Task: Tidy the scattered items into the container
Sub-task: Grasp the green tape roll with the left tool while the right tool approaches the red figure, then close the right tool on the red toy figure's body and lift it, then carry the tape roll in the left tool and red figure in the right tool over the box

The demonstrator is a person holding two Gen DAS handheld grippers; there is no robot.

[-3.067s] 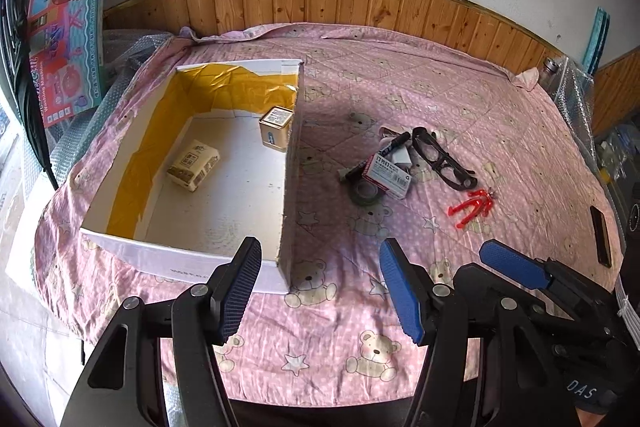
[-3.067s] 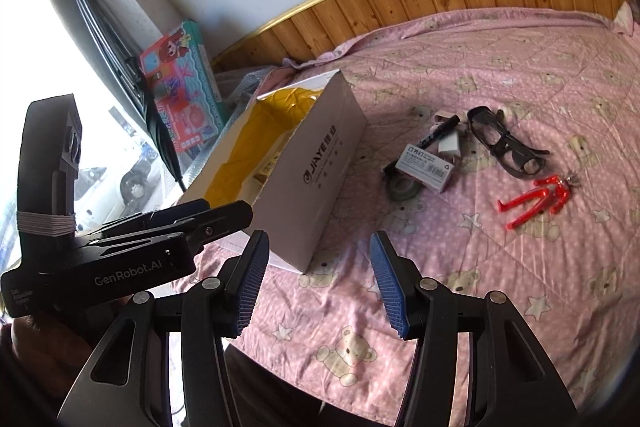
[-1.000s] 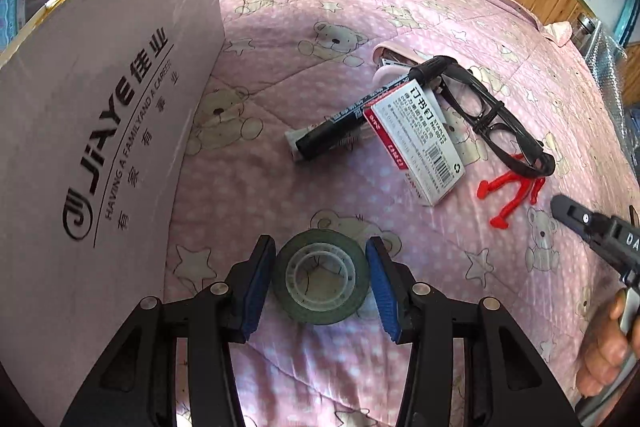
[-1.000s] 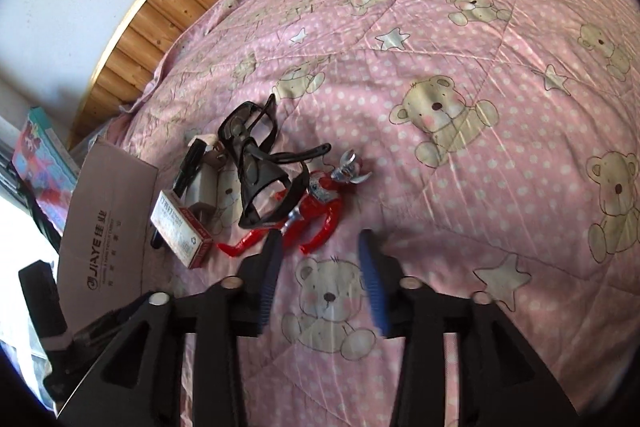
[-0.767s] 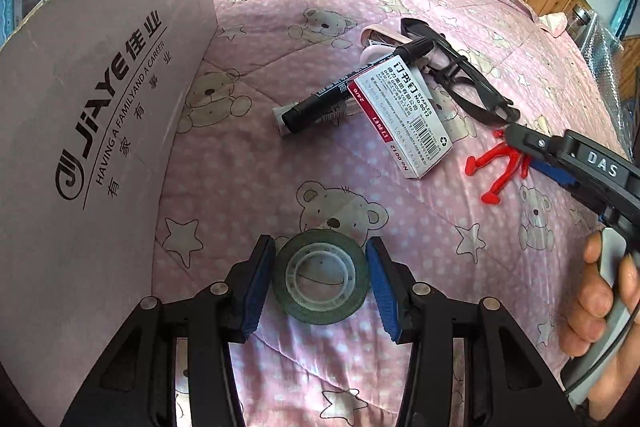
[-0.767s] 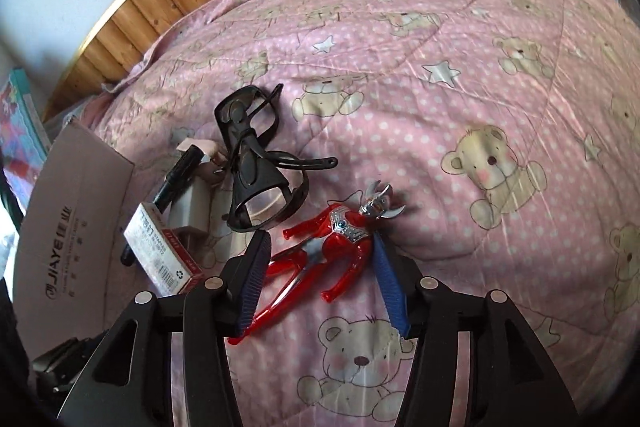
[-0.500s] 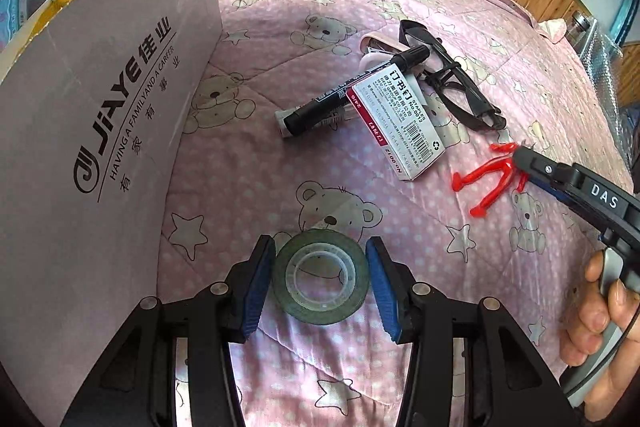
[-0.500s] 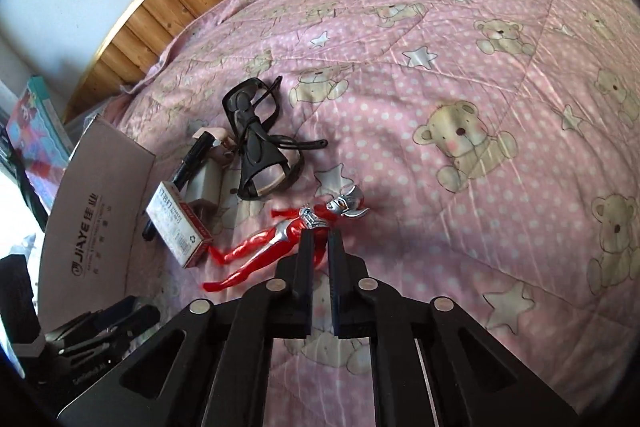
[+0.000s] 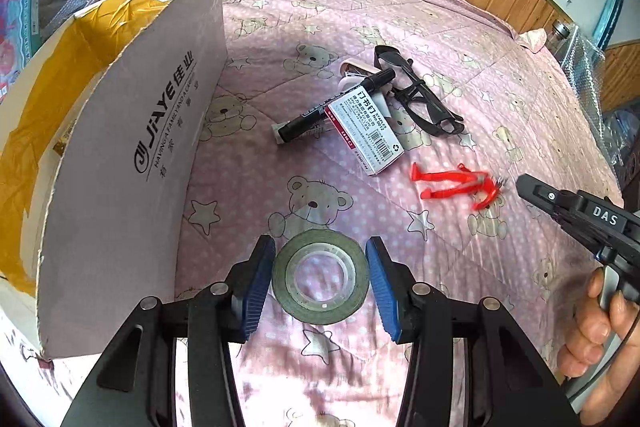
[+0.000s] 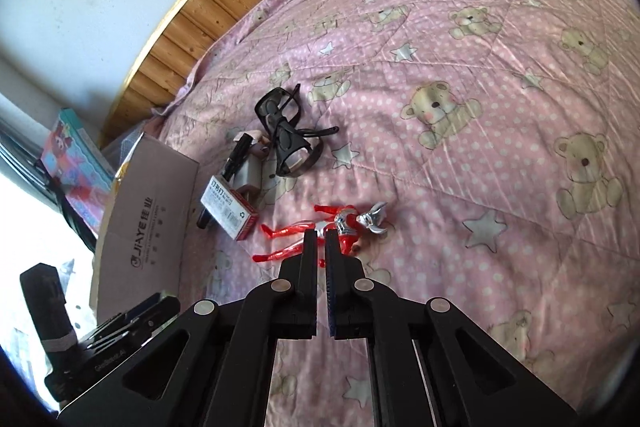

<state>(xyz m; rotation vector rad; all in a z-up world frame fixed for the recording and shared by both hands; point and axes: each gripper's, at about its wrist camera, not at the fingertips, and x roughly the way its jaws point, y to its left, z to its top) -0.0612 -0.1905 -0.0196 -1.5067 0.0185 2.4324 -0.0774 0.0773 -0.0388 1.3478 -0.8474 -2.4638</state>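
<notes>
My left tongs (image 9: pixel 320 281) hold a dark green tape roll (image 9: pixel 320 277) beside the grey cardboard box (image 9: pixel 132 163). Only my right view shows the right tongs (image 10: pixel 321 247) pinching the red plastic figure (image 10: pixel 320 229) above open bed (image 10: pixel 480 87).

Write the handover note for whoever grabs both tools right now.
Left tool: shut on the tape roll, lifted just above the quilt, beside the box.
Right tool: shut on the red figure, which looks slightly raised off the quilt.
On the quilt: marker, staple box, glasses, plus a small pale item under the marker; I cannot tell what it is.
Done: both grasps made. The box interior is mostly hidden.
Left: drop tape and figure into the box, then collect the marker, staple box, glasses and the pale item.
</notes>
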